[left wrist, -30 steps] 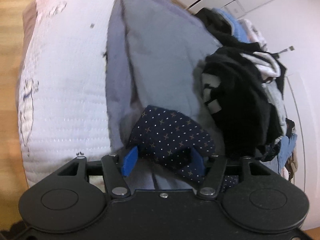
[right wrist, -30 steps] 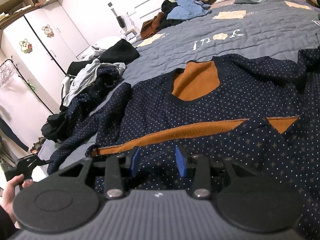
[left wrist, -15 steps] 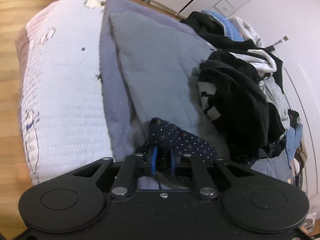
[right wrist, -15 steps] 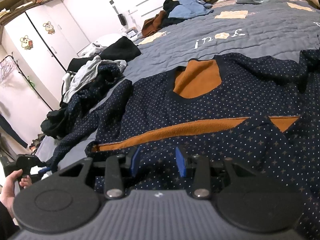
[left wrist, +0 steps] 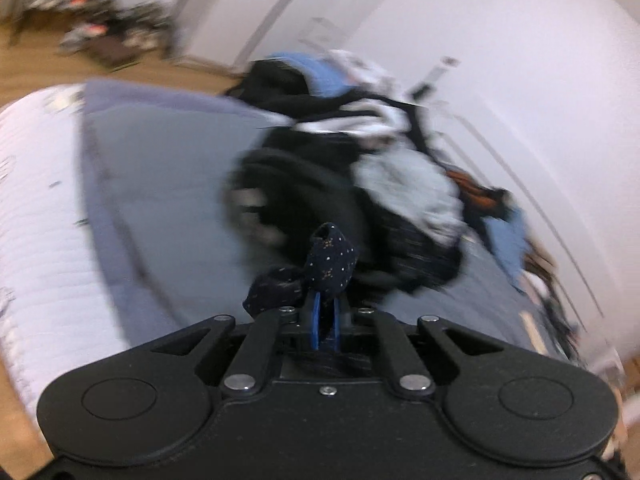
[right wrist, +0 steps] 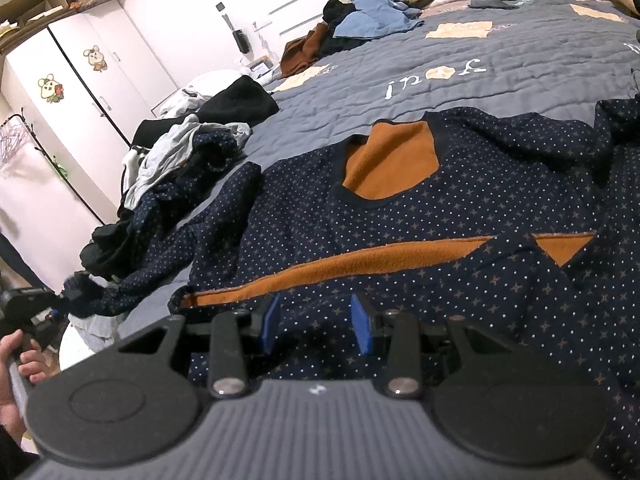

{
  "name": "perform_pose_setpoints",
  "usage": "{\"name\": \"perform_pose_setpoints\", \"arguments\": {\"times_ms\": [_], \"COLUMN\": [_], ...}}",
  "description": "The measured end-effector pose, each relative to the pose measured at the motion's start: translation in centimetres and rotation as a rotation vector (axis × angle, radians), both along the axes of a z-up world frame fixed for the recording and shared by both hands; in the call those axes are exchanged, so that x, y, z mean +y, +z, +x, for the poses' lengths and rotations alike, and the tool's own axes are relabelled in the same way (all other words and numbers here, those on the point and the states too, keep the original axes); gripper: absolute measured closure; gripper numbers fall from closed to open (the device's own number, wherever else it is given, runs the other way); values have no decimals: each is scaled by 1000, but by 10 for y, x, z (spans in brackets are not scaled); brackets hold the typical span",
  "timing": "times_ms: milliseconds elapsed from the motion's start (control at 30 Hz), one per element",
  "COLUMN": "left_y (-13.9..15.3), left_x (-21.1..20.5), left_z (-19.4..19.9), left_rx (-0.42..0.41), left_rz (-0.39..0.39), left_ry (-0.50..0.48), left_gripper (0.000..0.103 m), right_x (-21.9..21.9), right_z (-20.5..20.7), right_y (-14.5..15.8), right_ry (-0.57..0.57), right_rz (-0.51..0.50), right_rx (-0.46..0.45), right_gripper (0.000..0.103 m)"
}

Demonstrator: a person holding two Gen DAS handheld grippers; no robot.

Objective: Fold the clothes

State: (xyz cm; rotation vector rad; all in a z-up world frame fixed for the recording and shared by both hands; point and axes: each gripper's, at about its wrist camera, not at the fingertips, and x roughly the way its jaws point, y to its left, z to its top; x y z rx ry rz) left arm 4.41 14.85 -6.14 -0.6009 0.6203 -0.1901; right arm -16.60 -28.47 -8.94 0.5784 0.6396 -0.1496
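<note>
A navy dotted top [right wrist: 460,208] with an orange lining lies spread face up on a grey quilted bed [right wrist: 500,76], its hem along the bed's near edge. One sleeve [right wrist: 168,256] trails toward the bed's left edge, beside a heap of unfolded clothes [right wrist: 180,160]. The left tool [left wrist: 325,320] is closed tight on that sleeve's cuff [left wrist: 330,260], which bunches up above its blue pads; this view is blurred. A hand [right wrist: 20,360] holds that tool at the bed's left edge. The right tool [right wrist: 316,322] hovers over the hem with its jaws partly apart and nothing visibly pinched.

The step in hand looks like folding the sleeve across the body. To do it well, keep the cuff pinched, carry it clear of the heap, and lay the sleeve flat across the chest, with the right tool steadying the hem.
</note>
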Motion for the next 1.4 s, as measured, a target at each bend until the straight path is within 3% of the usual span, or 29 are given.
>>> {"name": "perform_pose_setpoints", "arguments": {"times_ms": [167, 333, 500, 600, 700, 833, 867, 1000, 1100, 1233, 1400], "left_y": [18, 18, -9, -22, -22, -11, -9, 8, 18, 22, 22], "left_x": [-49, -112, -182, -206, -211, -205, -202, -186, -170, -152, -141], "left_z": [-11, -20, -35, -44, -53, -58, -58, -54, -46, -31, -19], "left_rx": [-124, -180, -111, -58, -73, -107, -119, -130, -137, -117, -78], "left_rz": [62, 107, 250, 340, 331, 276, 270, 201, 144, 89, 78], "left_ry": [-177, -415, -645, -717, -761, -755, -747, -683, -605, -495, -429], "left_gripper": [96, 96, 96, 93, 80, 49, 45, 44, 35, 33, 33], "right_x": [-5, -13, -24, -29, -34, -37, -37, -38, -34, -17, -2], "right_z": [-2, -6, -13, -15, -17, -17, -16, -7, 8, 36, 77], "right_y": [-1, -3, -7, -9, -10, -9, -8, -4, 1, 7, 0], "right_ry": [-13, -35, -70, -84, -98, -107, -108, -98, -70, 16, 92], "right_rz": [7, 9, 12, 12, 17, 21, 23, 43, 36, 28, 142], "right_rx": [4, 10, 15, 24, 23, 15, 13, 0, -2, -13, -2], "right_gripper": [65, 65, 65, 65, 65, 65, 65, 65, 65, 65, 65]}}
